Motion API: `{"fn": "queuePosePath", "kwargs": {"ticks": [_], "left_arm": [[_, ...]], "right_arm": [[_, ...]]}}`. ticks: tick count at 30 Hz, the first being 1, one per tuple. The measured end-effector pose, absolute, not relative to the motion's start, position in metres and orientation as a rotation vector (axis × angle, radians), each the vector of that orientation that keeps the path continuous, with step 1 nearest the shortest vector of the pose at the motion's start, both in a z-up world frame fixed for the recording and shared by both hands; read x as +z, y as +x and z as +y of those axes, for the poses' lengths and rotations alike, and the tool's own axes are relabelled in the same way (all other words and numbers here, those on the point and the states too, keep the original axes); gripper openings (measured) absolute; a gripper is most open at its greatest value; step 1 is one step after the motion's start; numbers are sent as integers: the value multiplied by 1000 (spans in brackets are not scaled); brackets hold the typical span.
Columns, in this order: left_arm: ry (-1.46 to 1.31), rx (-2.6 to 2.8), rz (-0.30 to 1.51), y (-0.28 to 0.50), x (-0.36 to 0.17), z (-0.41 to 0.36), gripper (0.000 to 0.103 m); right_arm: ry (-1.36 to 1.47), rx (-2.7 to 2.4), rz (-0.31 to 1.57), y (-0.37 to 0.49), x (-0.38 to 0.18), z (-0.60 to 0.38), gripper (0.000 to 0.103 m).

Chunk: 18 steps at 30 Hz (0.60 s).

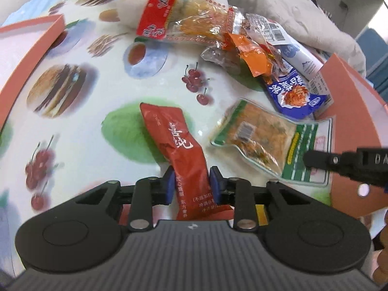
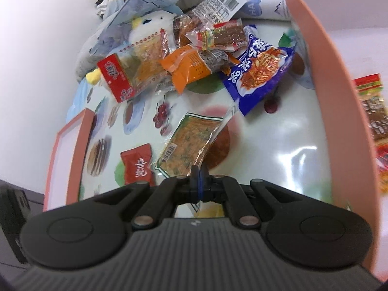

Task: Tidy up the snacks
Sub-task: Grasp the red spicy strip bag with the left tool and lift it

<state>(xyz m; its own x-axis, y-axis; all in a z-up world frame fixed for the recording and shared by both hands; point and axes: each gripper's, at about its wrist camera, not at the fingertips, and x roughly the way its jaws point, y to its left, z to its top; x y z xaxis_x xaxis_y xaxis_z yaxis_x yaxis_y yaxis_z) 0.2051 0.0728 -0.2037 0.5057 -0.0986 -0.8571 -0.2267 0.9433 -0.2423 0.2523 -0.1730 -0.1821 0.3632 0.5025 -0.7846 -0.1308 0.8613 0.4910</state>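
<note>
Glossy tablecloth offers little friction. Your left gripper is clamped on the red sachet, low centre; it sags and could slip. Your right gripper, pinched tight on the green-edged packet, holds only film at six o'clock, which may tear.

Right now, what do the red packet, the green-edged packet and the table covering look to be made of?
The red packet, pinched in the left tool, looks like matte foil-type plastic film; it creases softly without glare. The green-edged packet, held by the right tool, looks like clear glossy plastic, since its contents show through. The table covering is probably glossy vinyl: printed fruit, bright reflections.
</note>
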Motion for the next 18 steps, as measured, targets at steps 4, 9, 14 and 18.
{"fn": "queuePosePath", "kwargs": {"ticks": [4, 9, 14, 18], "left_arm": [[-365, 83, 1017, 185, -193, 73, 34], [-416, 53, 997, 166, -180, 69, 34], [-412, 31, 967, 155, -164, 58, 34], [-405, 7, 947, 153, -149, 49, 34]], "right_arm": [[369, 405, 1119, 225, -174, -178, 3], [317, 396, 1077, 197, -162, -178, 3], [266, 391, 1039, 183, -149, -178, 3], [228, 382, 1008, 179, -138, -180, 3]]}}
